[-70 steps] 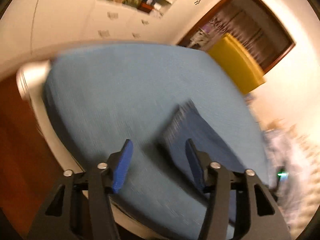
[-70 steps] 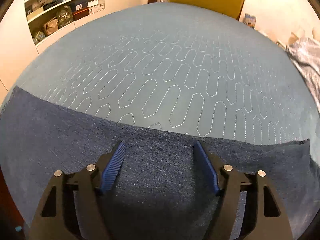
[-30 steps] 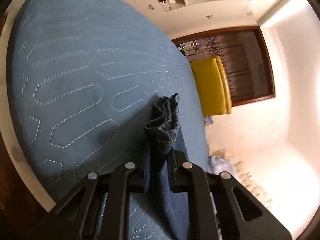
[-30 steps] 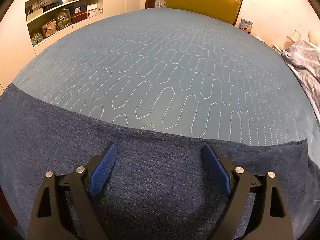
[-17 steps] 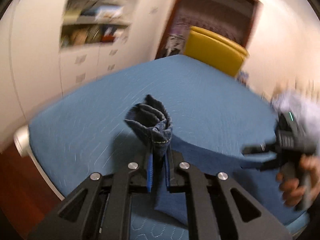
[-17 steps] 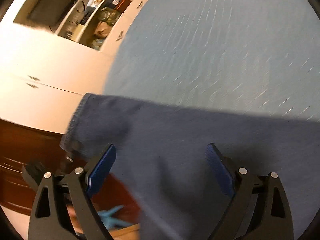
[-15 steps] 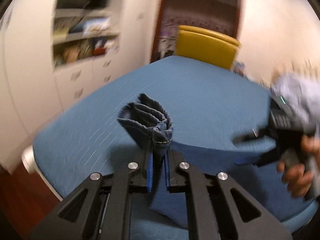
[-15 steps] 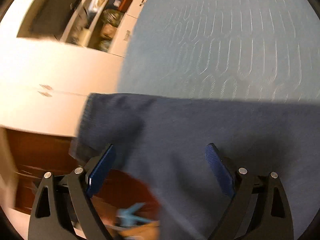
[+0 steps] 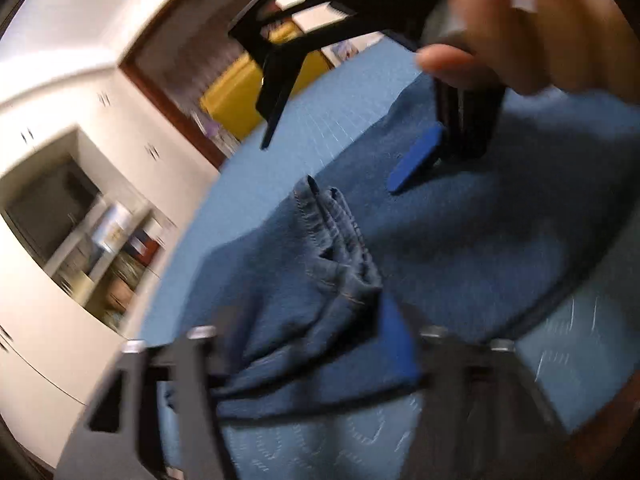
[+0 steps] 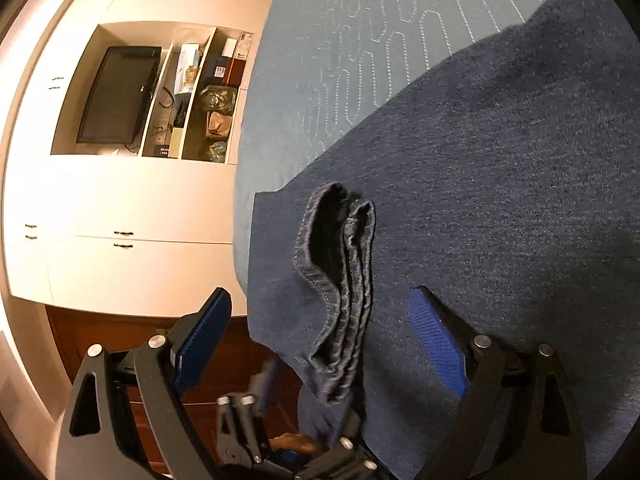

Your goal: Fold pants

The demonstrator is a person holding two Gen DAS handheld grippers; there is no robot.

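Blue quilted bedspread (image 10: 360, 40) fills the upper centre of the right wrist view and runs across the middle of the left wrist view (image 9: 280, 140); white wardrobe wall (image 10: 120, 208) takes the left side of the right wrist frame, with an open niche in the upper left holding a dark TV screen (image 10: 116, 96) and cluttered shelves (image 10: 208, 100); yellow chair (image 9: 244, 92) sits upper centre of the left wrist view in front of a brown-framed doorway; dark denim pants (image 10: 500, 200) lie spread over the bed, covering the right half of the right wrist frame, one end lifted into a bunched hem (image 10: 340, 272) at centre; same bunched hem (image 9: 340, 248) shows mid-frame in the left wrist view, blurred; left gripper (image 9: 304, 344) at the bottom of its own frame looks parted, cloth lying between its fingers, grip cannot be told through the blur; right gripper (image 10: 320, 336) is spread wide, blue pads either side of the hem without touching it; it also shows in the upper right of the left wrist view (image 9: 340, 136), held by a hand (image 9: 520, 24).
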